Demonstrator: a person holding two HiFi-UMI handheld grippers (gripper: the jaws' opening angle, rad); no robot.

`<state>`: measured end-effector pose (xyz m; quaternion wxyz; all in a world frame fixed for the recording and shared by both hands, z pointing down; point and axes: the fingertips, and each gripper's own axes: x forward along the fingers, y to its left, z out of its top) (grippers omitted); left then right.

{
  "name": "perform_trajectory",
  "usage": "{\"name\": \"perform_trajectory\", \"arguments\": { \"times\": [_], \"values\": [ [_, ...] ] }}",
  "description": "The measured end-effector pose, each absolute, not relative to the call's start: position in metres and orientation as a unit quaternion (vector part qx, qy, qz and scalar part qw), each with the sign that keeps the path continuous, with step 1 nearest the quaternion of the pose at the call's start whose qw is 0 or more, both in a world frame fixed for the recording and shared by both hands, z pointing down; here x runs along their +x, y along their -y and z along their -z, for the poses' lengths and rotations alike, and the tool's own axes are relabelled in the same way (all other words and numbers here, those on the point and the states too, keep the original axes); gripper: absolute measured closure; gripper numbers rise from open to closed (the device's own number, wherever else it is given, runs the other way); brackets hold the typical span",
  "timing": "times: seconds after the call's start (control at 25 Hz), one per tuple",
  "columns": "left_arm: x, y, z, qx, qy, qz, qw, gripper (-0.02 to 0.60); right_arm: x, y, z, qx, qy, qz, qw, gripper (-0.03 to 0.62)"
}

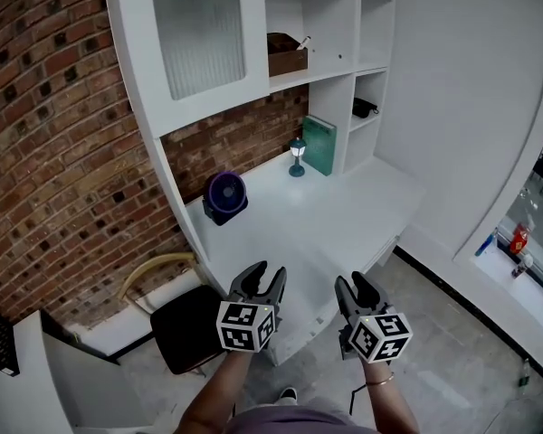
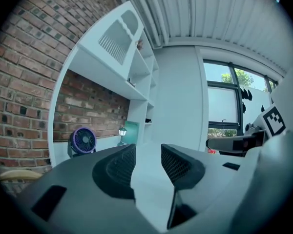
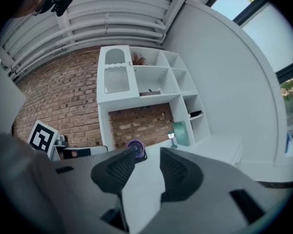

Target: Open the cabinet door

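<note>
The cabinet door (image 1: 199, 39), a white frame around a ribbed translucent pane with a wavy top edge, is sitting flush in the upper left bay of the white shelf unit (image 1: 344, 66), above the table (image 1: 371, 202) and next to the brick wall (image 1: 54, 134). The left claw (image 1: 266, 277) and right claw (image 1: 353, 284) are hovering released and empty over the table's near edge, well below the door. A fan (image 1: 224, 194), lamp (image 1: 297, 156) and green book (image 1: 319, 145) are standing along the table's back, with open surface lying between them and the claws.
</note>
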<state>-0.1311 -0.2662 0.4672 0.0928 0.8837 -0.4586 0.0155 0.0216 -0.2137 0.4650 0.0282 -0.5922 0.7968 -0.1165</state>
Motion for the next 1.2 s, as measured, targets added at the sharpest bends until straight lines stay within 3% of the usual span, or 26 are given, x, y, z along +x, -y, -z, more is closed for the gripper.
{"name": "perform_trajectory", "arguments": {
  "times": [0.72, 1.2],
  "values": [
    [-0.123, 0.385, -0.433, 0.834, 0.550, -0.008, 0.055, 0.405, 0.029, 0.358, -0.434, -0.493, -0.864, 0.093, 0.036, 0.447],
    [-0.121, 0.454, -0.320, 0.793, 0.607, 0.005, -0.056, 0.387, 0.008, 0.456, -0.336, -0.375, -0.924, 0.010, 0.068, 0.447]
  ]
}}
